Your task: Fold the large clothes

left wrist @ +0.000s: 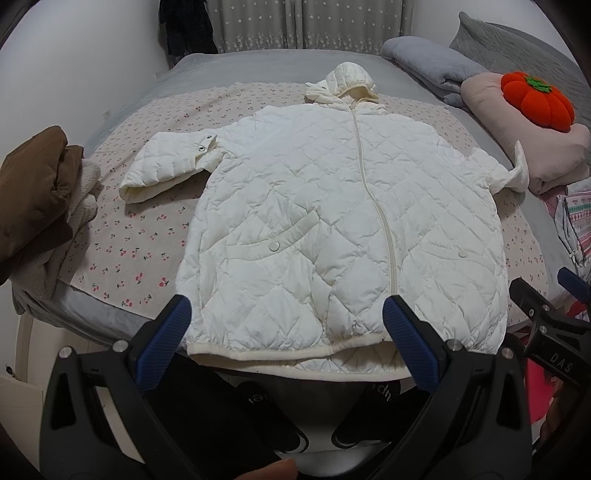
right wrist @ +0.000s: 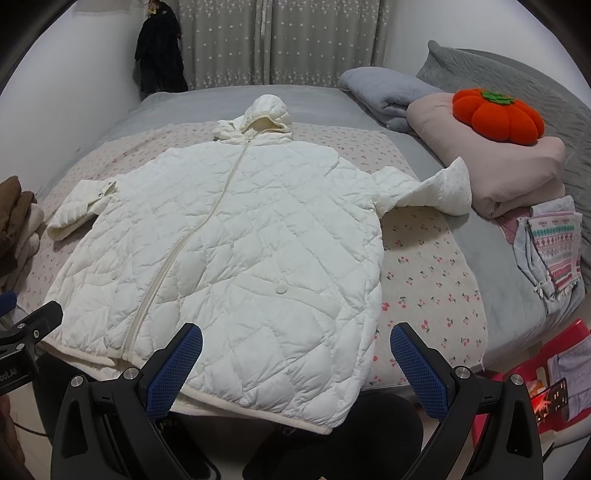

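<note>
The bed (left wrist: 258,62) fills both my views, its grey cover running to the top of the frame under the star-patterned curtains (left wrist: 310,22). Across the middle lies a cherry-print sheet (left wrist: 140,251), and spread flat on it, front up and zipped, is the white quilted jacket (left wrist: 332,221), dead centre in the left view and centre-left in the right one. Its hood (left wrist: 347,79) points toward the top of the frame, and its hem hangs just over the bed's near edge. One sleeve (left wrist: 166,166) is bent at left; the other (right wrist: 424,188) reaches toward the folded pink blanket (right wrist: 517,177) at upper right, where an orange pumpkin cushion (right wrist: 496,114) sits on top. A brown garment (left wrist: 33,192) is heaped at the left edge.

My left gripper (left wrist: 286,343) hovers at the hem, fingers spread wide, holding nothing. My right gripper (right wrist: 295,363) is likewise wide apart and empty above the hem's right corner.
</note>
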`<state>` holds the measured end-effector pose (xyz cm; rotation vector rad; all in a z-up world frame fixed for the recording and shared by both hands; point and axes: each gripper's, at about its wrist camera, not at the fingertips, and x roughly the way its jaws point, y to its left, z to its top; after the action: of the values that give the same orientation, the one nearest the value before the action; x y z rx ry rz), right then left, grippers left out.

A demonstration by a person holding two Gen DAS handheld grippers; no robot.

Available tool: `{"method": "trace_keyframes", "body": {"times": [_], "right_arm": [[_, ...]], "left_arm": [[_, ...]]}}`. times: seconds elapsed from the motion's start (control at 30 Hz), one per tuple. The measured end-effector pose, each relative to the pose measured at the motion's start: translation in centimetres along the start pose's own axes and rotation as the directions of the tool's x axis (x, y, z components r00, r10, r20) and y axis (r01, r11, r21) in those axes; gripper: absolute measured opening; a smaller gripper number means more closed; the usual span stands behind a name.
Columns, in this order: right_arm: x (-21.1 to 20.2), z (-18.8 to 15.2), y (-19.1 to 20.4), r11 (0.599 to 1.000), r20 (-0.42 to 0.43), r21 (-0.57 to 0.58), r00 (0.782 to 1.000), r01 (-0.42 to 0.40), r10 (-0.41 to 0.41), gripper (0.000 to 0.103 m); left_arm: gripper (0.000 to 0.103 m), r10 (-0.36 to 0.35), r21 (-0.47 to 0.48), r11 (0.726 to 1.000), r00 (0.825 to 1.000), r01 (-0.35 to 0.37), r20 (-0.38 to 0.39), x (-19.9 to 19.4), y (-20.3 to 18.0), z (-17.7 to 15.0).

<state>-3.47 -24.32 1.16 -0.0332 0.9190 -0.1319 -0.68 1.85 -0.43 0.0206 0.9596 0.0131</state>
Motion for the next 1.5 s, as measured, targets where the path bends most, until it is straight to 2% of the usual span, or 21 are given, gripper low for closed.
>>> {"method": "trace_keyframes", "body": {"times": [0.57, 0.73, 0.83, 0.97, 1.1, 1.2, 1.23, 1.3, 1.4, 1.5], "right_arm": [[0.8, 0.2, -0.8, 1.0, -0.008, 0.018, 1.0, 0.02, -0.02, 0.103], [1.6, 0.3, -1.6, 0.999, -0.027, 0.051, 1.0, 0.013, -0.011, 0.103], [2.3, 0.5, -2.4, 0.998, -0.033, 0.047, 0.999, 0.033, -0.032, 0.103], [4.0, 1.0, -4.0, 0.998, -0.064, 0.051, 0.998, 0.032, -0.029, 0.103], [6.4, 1.7, -6.4, 0.995, -0.101, 0.094, 0.995, 0.023, -0.013, 0.103], [8.7, 2.4, -8.6, 0.99, -0.13, 0.14, 0.991, -0.021, 0.04, 0.103], [9.5, 2.6, -9.5, 0.985, -0.138, 0.169, 0.989, -0.029, 0.052, 0.103], [10.9, 3.1, -10.9, 0.976, -0.139, 0.212, 0.988, -0.043, 0.073, 0.103], [12.9, 3.9, -12.6, 0.958, -0.129, 0.278, 0.985, -0.075, 0.115, 0.103], [15.4, 5.0, -14.2, 0.923, -0.126, 0.356, 0.972, -0.144, 0.2, 0.103]], "left_arm": [[0.103, 0.011, 0.014, 1.0, 1.0, -0.011, 0.003, 0.8, -0.1, 0.0], [0.103, -0.036, 0.021, 0.999, 0.999, 0.035, 0.025, 1.5, 0.2, 0.1], [0.103, -0.095, 0.045, 0.995, 0.995, 0.094, 0.02, 2.0, 0.8, 0.4], [0.103, -0.137, 0.022, 0.99, 0.991, 0.137, -0.012, 3.3, 3.2, 1.5], [0.103, -0.078, -0.034, 0.996, 0.997, 0.077, -0.01, 5.2, 7.4, 3.3], [0.103, -0.067, -0.105, 0.993, 0.997, 0.063, -0.034, 7.7, 10.8, 4.6], [0.103, -0.079, -0.128, 0.989, 0.995, 0.071, -0.06, 8.7, 11.7, 5.0], [0.101, -0.148, -0.181, 0.975, 0.983, 0.127, -0.107, 11.1, 13.3, 5.8], [0.1, -0.229, -0.223, 0.955, 0.965, 0.197, -0.128, 13.9, 14.4, 7.2], [0.097, -0.269, -0.249, 0.94, 0.955, 0.233, -0.123, 16.5, 14.9, 9.0]]}}
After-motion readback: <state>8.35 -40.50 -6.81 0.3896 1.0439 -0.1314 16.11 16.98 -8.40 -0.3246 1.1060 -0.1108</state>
